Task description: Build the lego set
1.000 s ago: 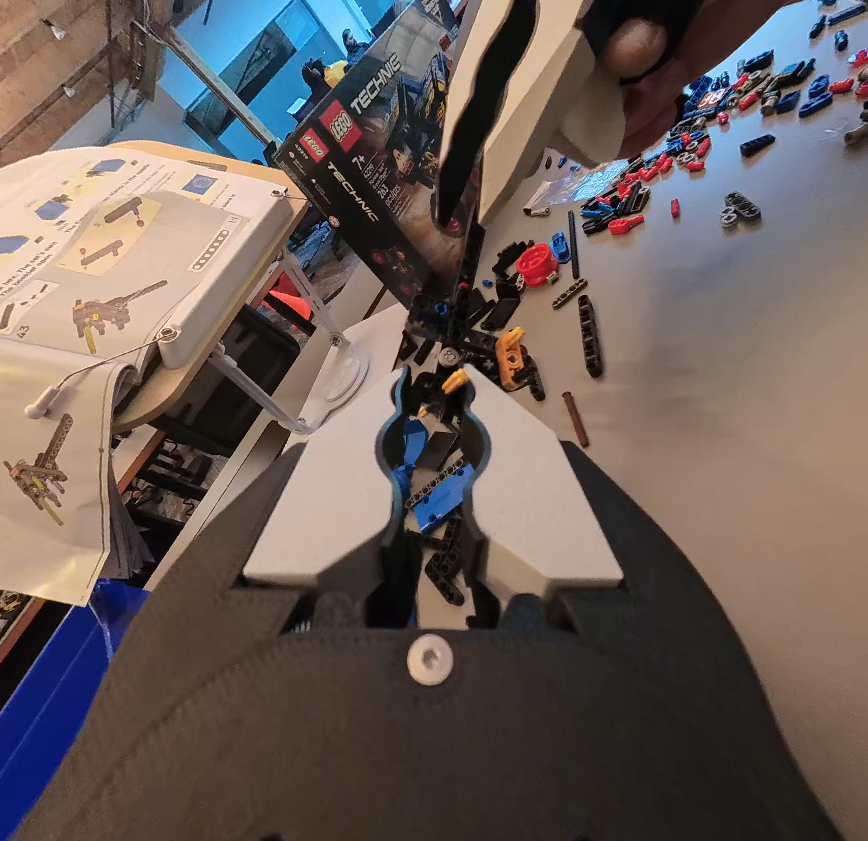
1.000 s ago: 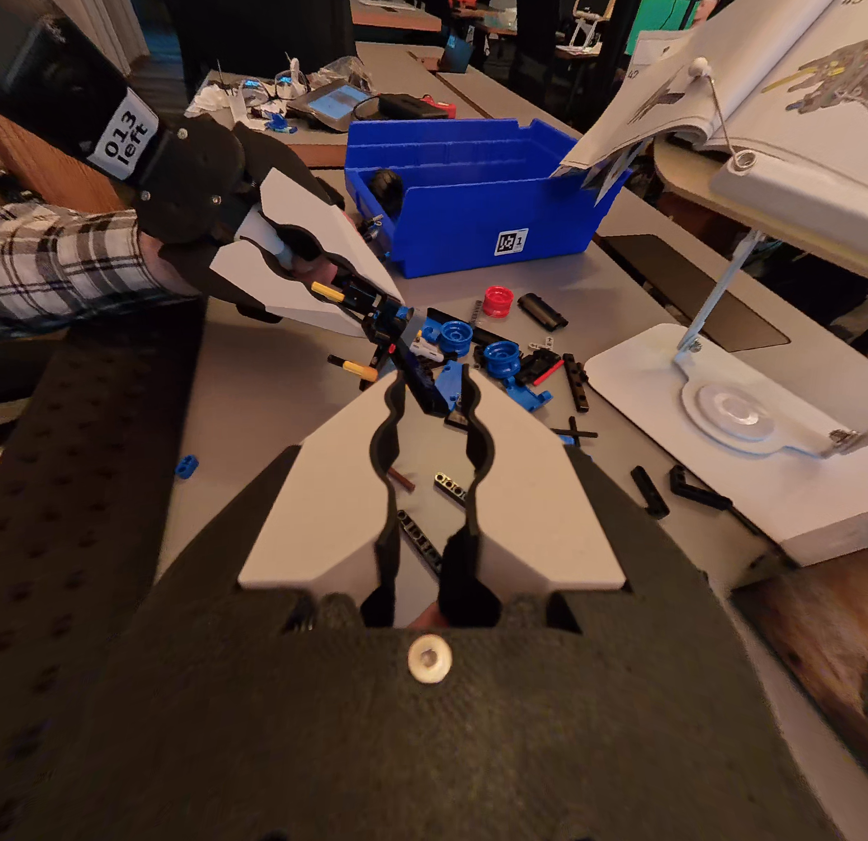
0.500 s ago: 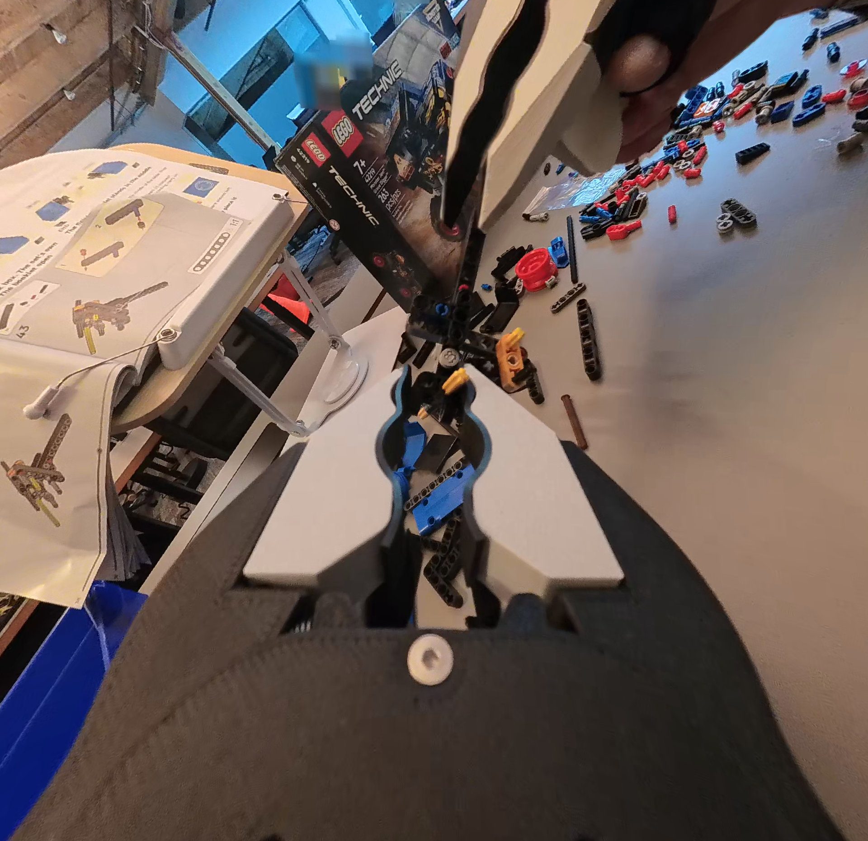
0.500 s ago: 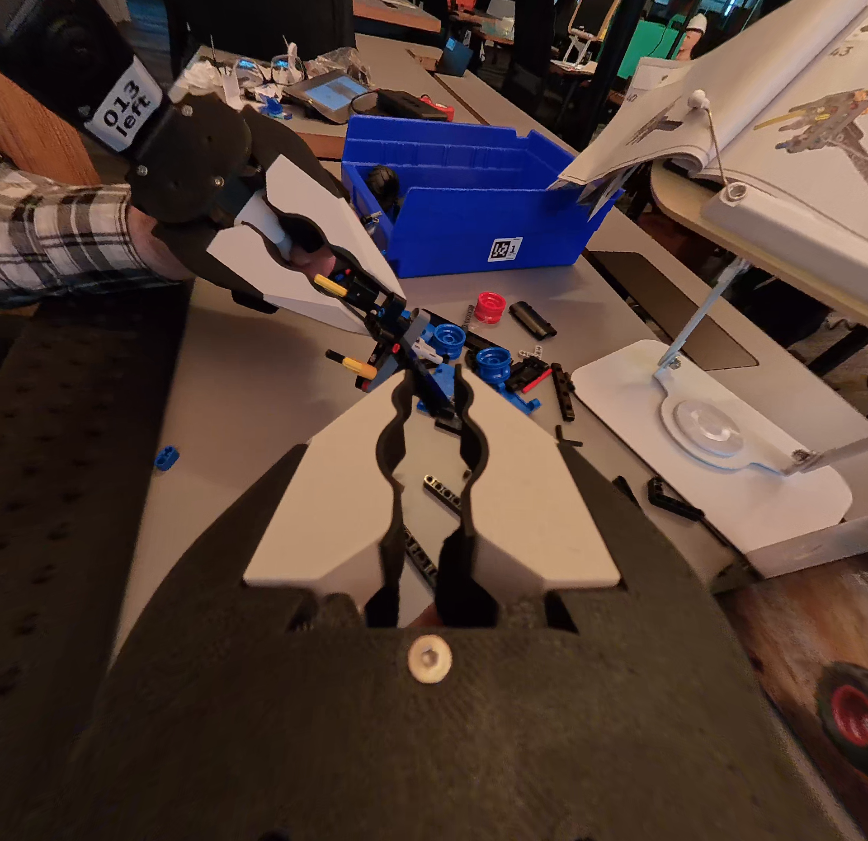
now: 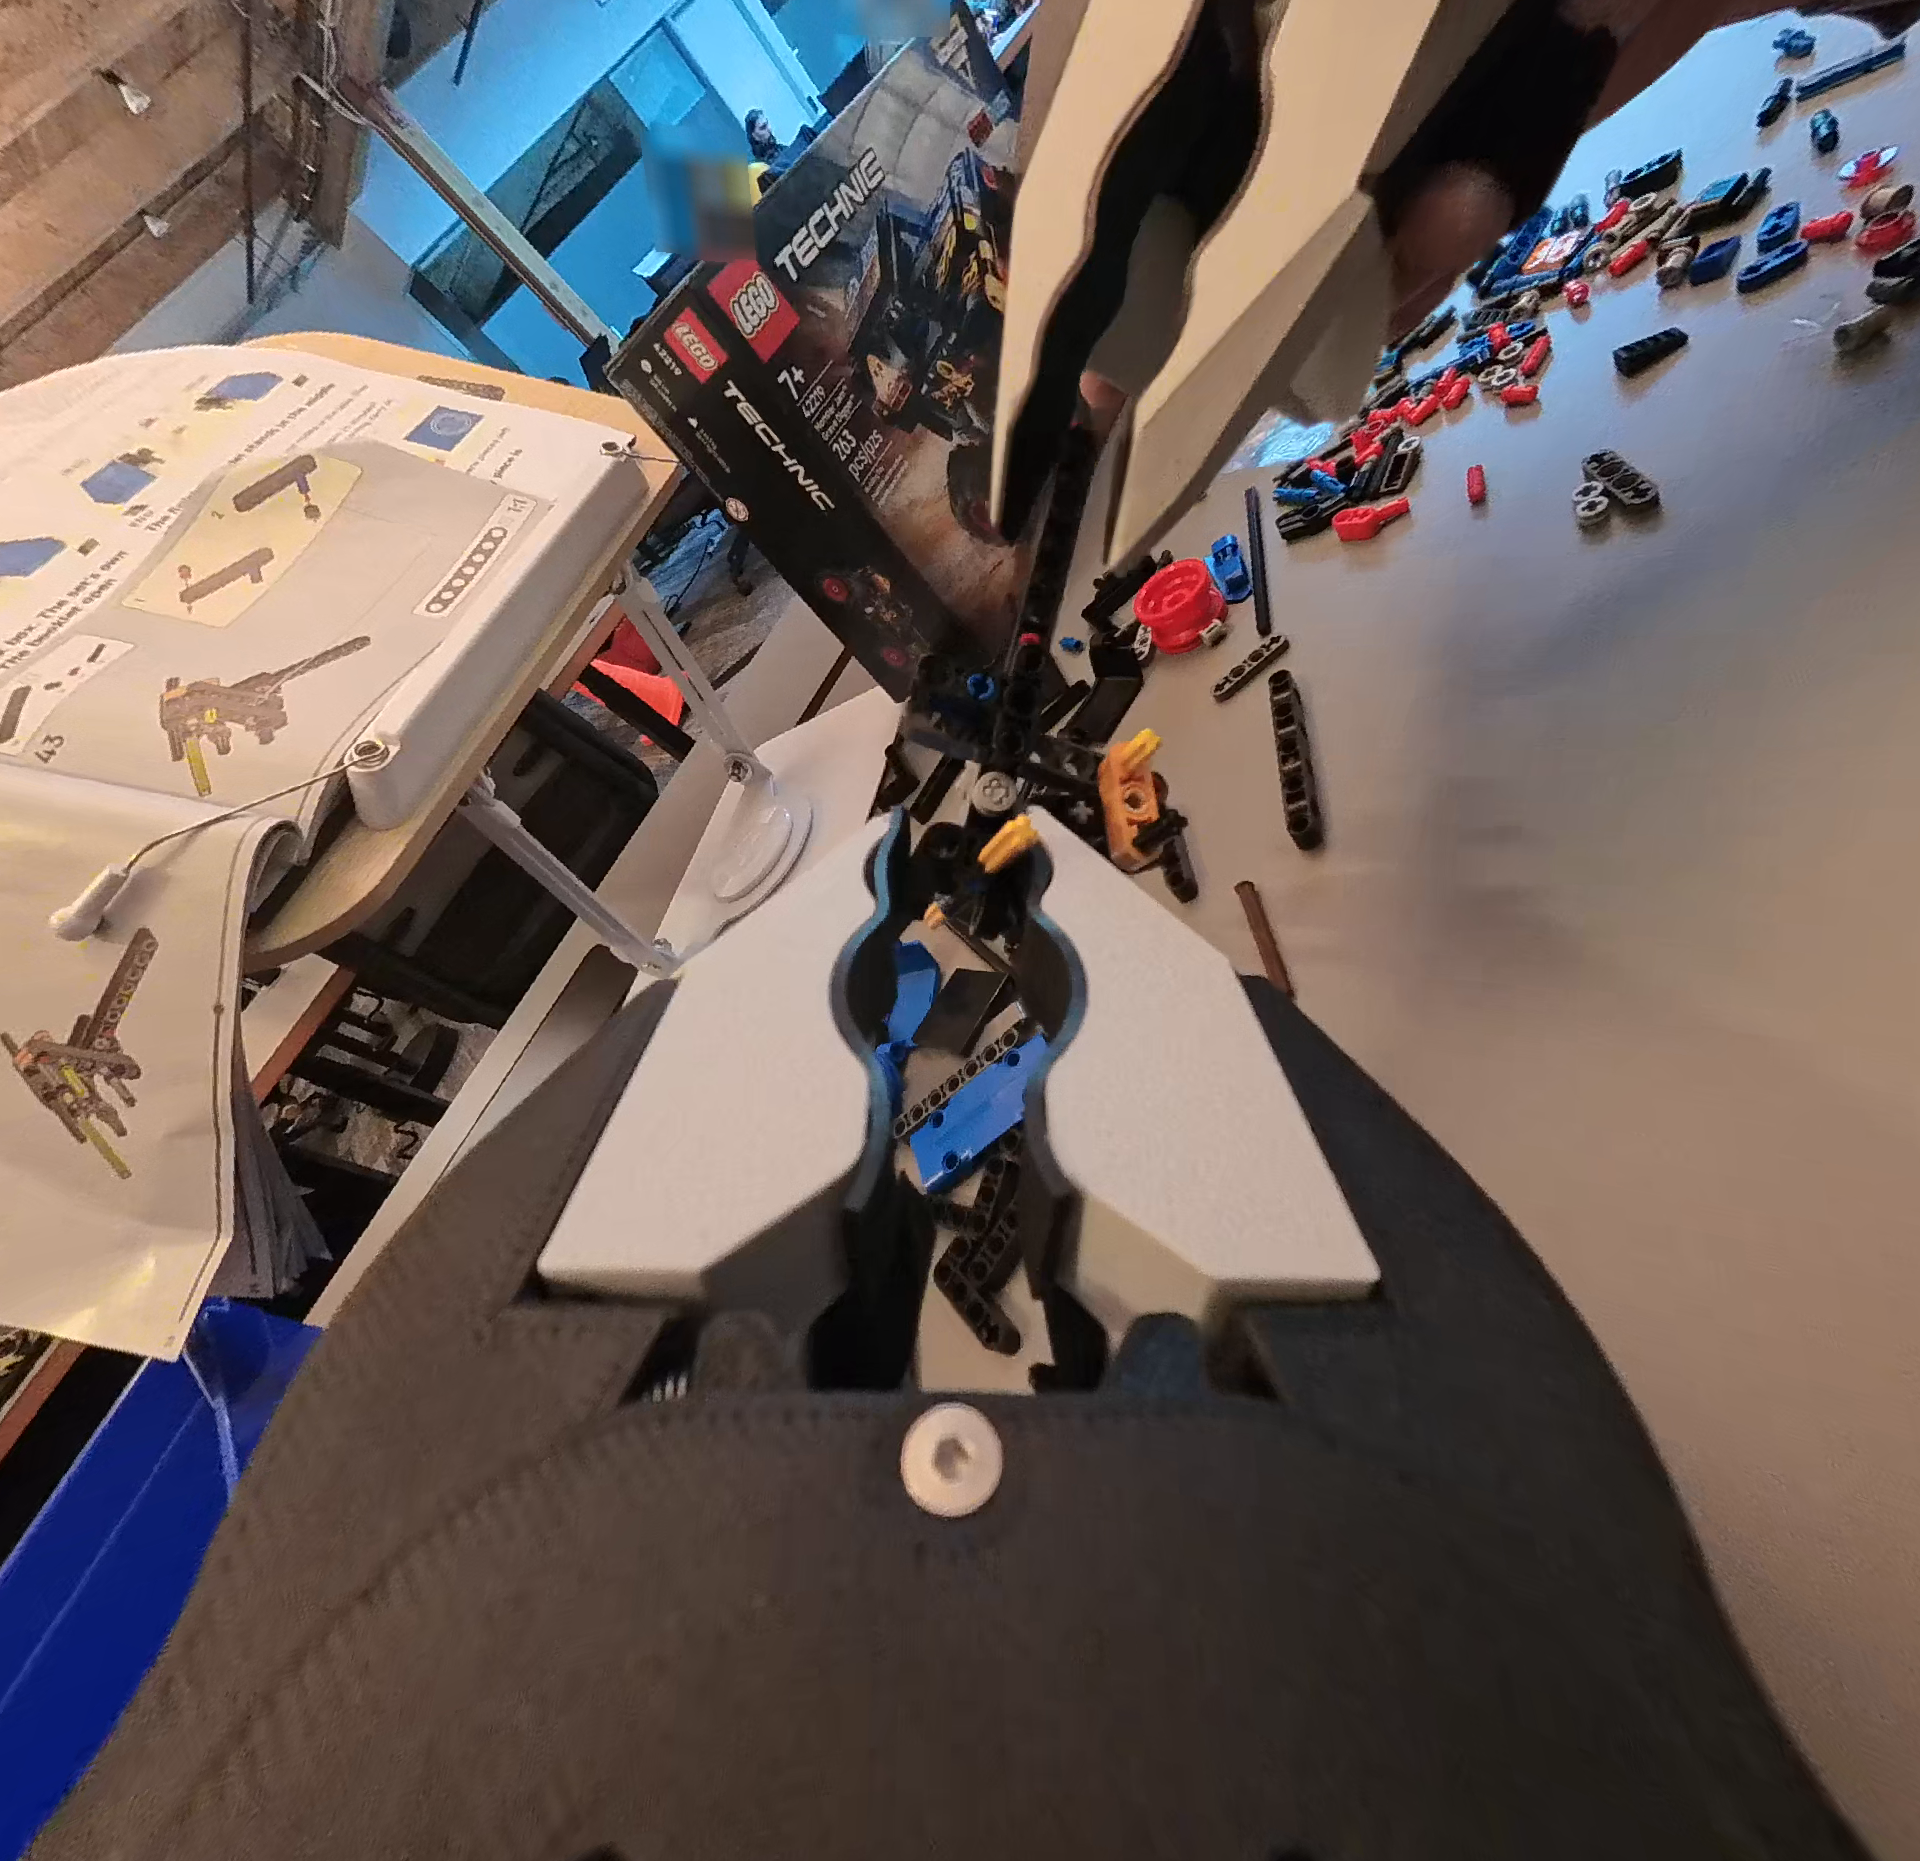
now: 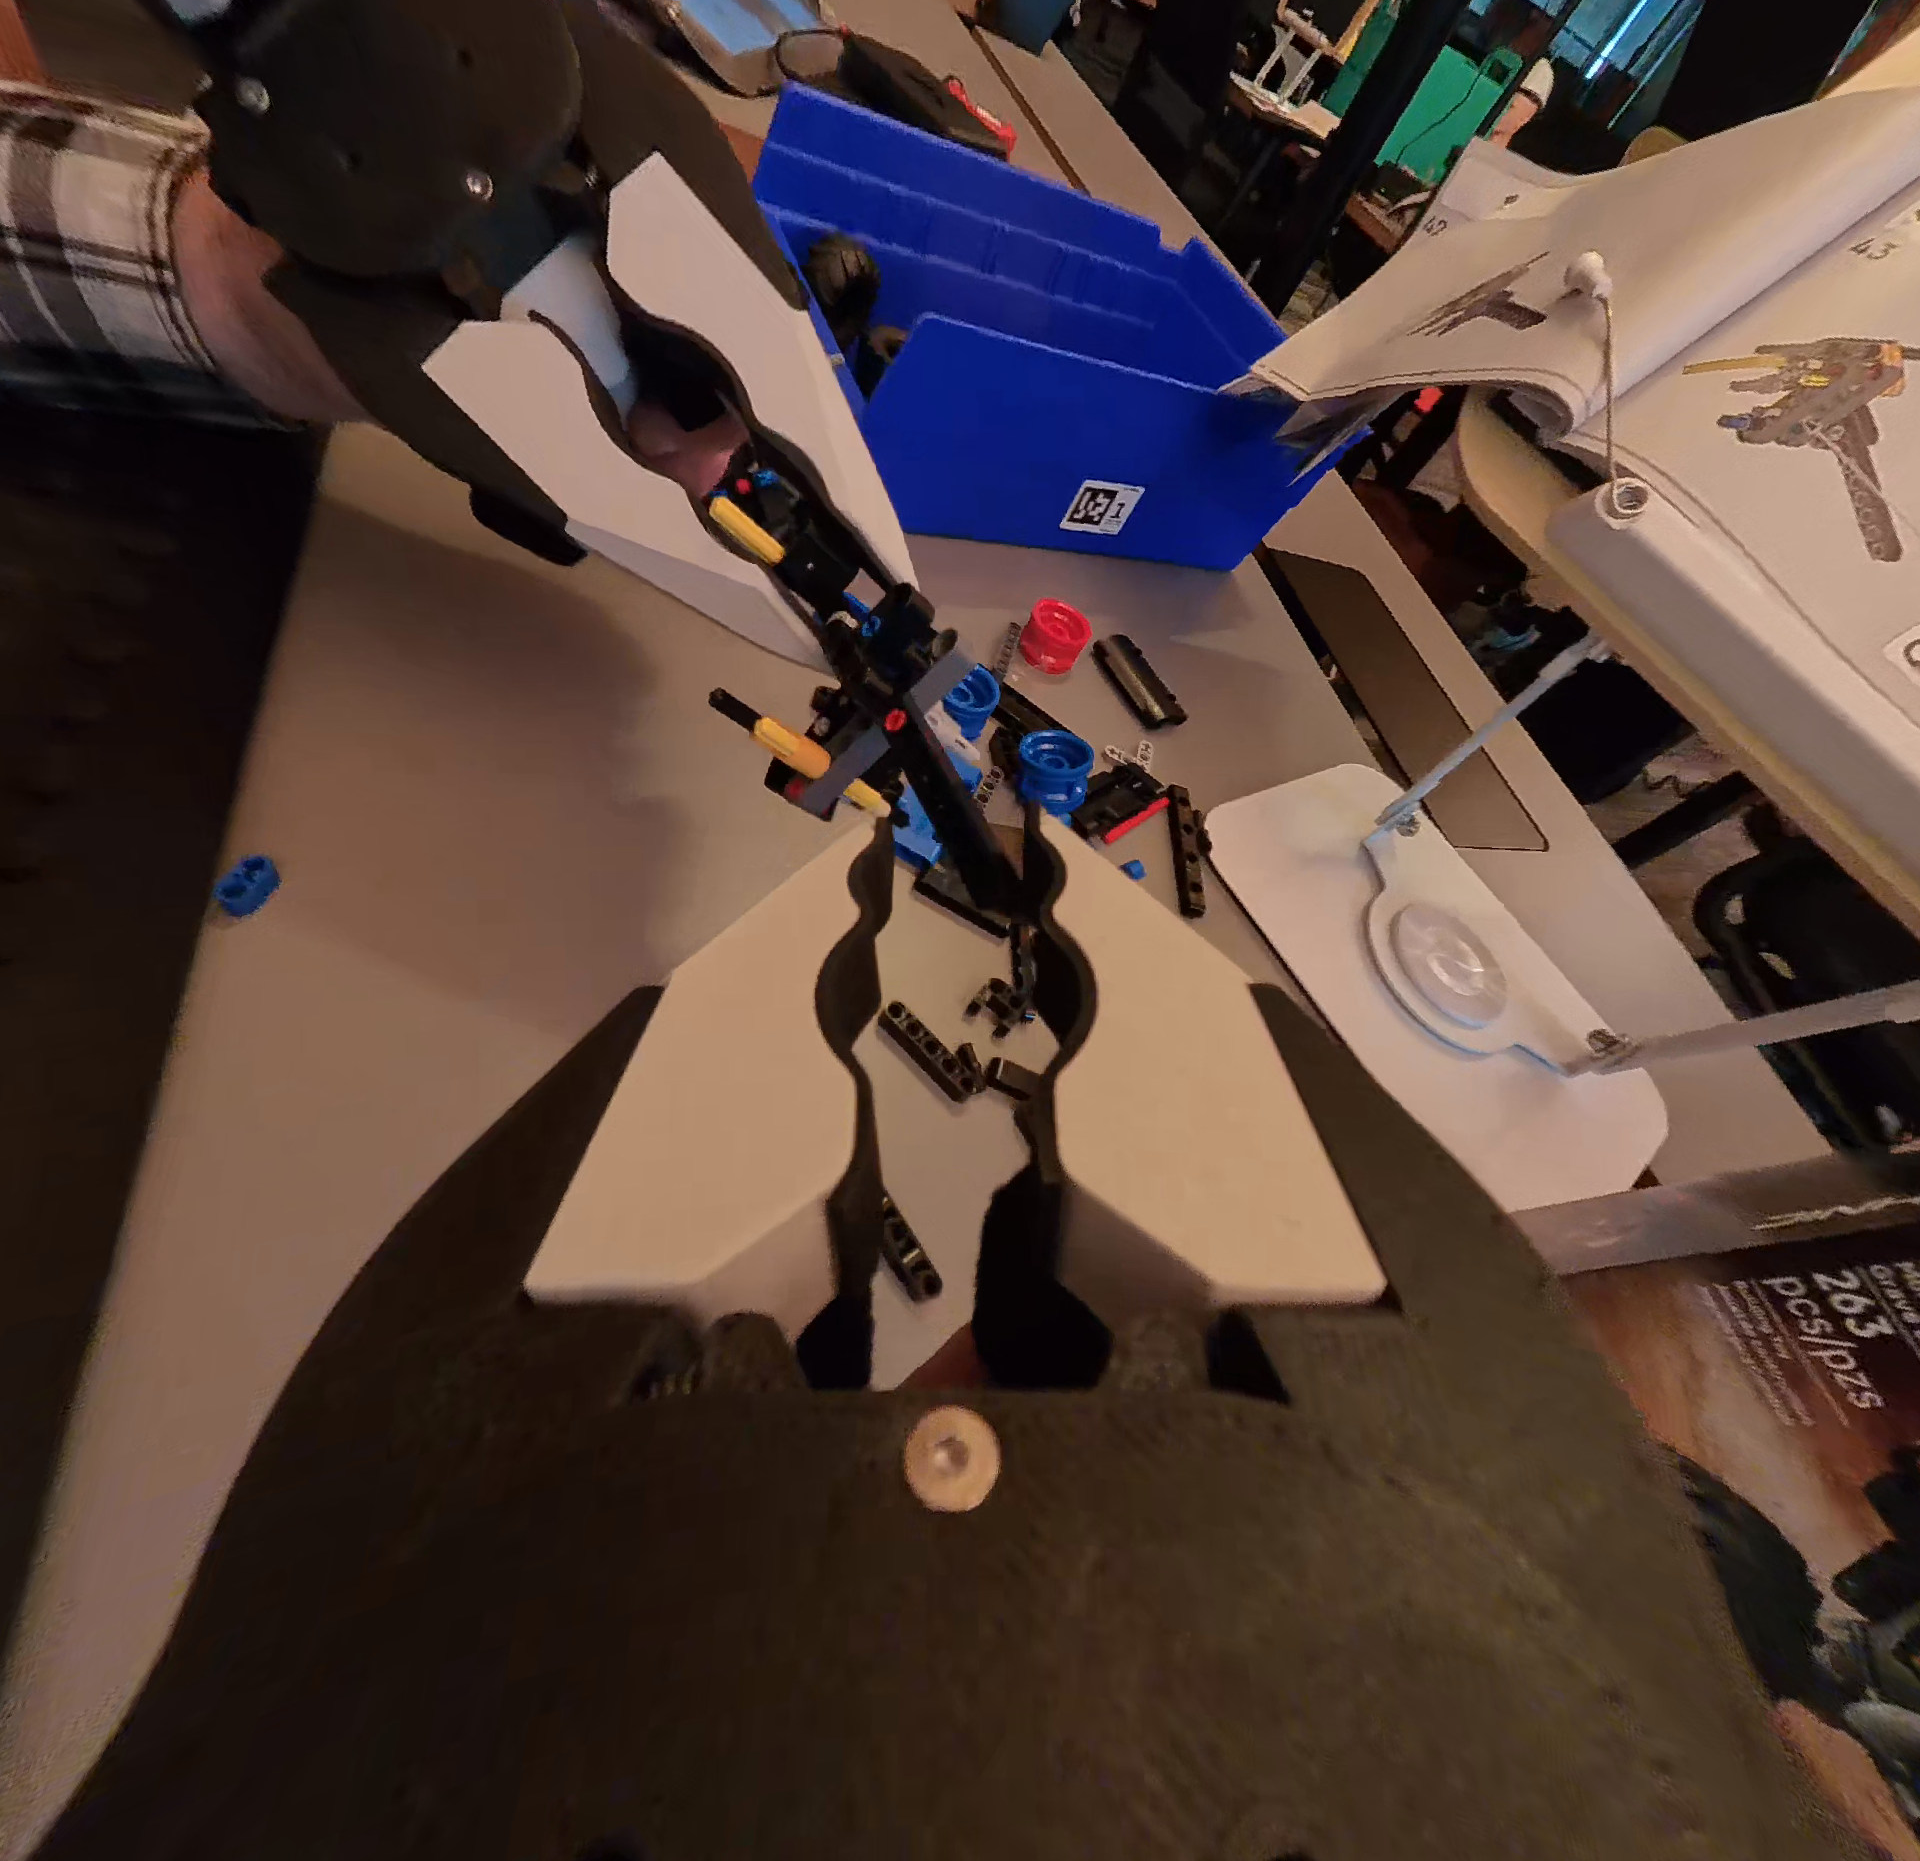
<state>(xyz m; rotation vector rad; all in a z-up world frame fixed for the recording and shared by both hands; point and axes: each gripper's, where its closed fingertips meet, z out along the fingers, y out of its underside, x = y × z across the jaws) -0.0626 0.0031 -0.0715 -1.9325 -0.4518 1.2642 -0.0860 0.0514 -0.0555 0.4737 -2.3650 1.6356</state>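
My left gripper [image 5: 966,845] is shut on a black lego assembly [image 5: 987,762] with yellow pins and holds it above the table. A long black beam [image 5: 1044,585] sticks out of the assembly towards my right gripper [image 5: 1060,544], which hangs point-down above it. In the right wrist view the left gripper [image 6: 862,616] holds the assembly [image 6: 883,689] at upper left. The beam [image 6: 956,814] runs down to my right gripper [image 6: 961,840]. Its jaws stand apart with the beam's end between the tips, against the right-hand pad.
A blue bin [image 6: 1039,409] stands behind the work spot. An open instruction booklet [image 5: 260,564] rests on a white stand [image 6: 1434,980]. The lego box [image 5: 831,440] leans nearby. A red hub [image 6: 1055,635], blue hubs [image 6: 1055,767] and black beams lie under the grippers. Several loose parts [image 5: 1558,305] lie farther off. The left gripper's tips are roughly 7 cm from the right gripper's. The red hub [image 6: 1055,635] is about 20 cm from my left fingertips.
The two grippers have come closer together. The beam's end now sits between my right gripper's fingertips. The left gripper still holds the assembly.
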